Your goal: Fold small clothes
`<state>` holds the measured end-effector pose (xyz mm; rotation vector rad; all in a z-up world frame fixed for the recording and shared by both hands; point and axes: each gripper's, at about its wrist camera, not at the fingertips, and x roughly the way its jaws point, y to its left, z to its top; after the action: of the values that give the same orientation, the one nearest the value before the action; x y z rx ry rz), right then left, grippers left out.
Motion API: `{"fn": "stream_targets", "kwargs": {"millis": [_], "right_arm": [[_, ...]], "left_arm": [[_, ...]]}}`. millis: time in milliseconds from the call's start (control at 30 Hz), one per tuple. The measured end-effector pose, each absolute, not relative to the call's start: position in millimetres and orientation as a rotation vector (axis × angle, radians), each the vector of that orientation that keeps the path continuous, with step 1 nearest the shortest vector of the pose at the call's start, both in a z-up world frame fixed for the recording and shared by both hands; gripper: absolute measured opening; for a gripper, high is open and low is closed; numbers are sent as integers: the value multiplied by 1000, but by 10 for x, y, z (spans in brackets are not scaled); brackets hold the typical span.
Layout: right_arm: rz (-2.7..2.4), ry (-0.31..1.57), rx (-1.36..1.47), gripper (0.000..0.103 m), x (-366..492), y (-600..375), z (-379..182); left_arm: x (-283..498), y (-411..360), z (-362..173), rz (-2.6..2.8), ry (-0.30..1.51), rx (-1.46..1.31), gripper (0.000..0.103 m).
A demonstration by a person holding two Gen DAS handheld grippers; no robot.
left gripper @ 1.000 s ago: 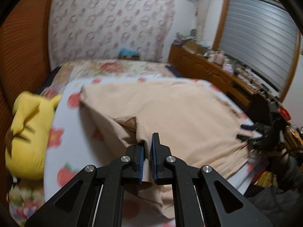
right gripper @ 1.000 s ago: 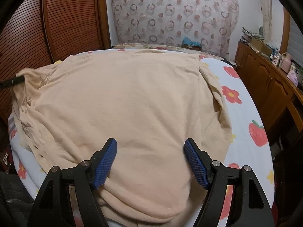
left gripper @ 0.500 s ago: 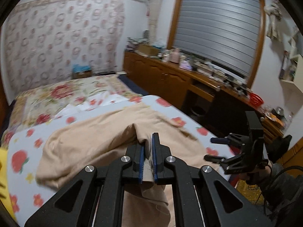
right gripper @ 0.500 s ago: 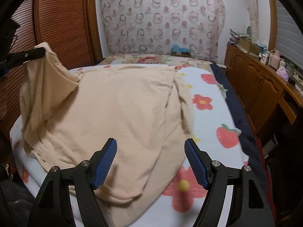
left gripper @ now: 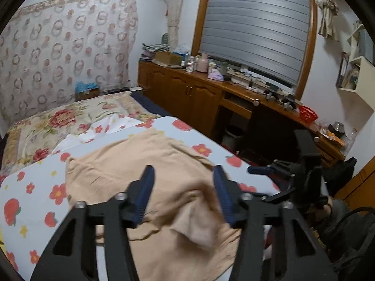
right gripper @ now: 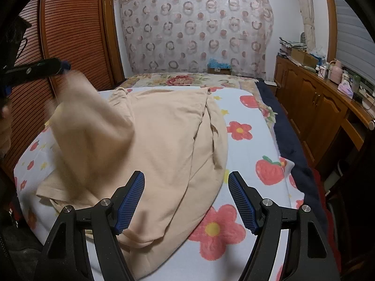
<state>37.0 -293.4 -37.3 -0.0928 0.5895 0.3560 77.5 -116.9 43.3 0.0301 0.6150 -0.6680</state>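
The left claw [left gripper: 182, 194] has just been opening, nothing between its wide jaws, the right claw [right gripper: 186, 201] gapes empty, and the limp beige shirt [right gripper: 164, 140] slumps on the bed [right gripper: 246, 187] below both, best pinched at a hem corner.

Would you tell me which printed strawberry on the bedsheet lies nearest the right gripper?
The strawberry with the green top, just above the right gripper; the other strawberry lies farther up.
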Motion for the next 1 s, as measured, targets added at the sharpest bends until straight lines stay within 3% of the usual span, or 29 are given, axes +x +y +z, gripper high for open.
{"fn": "stream_targets", "kwargs": {"millis": [67,567,700,800,933,1000], "right_arm": [[363,588,-96,76,386,-2909,-358],[508,657,-185,75,856,-2299,-469],[536,711,-231,69,1014,-2168,-565],[535,738,-235,60,1099,-2165,-593],[560,743,-236,21,1116,-2198,-573],[568,724,-250,13,1085,-2201,-540]], "left_arm": [[756,-1094,373,-622,616,39,69],[631,-429,-156,-400,654,9,69],[625,-355,-238,-385,667,-4,69],[598,-325,-279,-374,667,-3,69],[601,-315,-314,-371,674,-15,69],[597,-312,-327,-368,673,-18,69]]}}
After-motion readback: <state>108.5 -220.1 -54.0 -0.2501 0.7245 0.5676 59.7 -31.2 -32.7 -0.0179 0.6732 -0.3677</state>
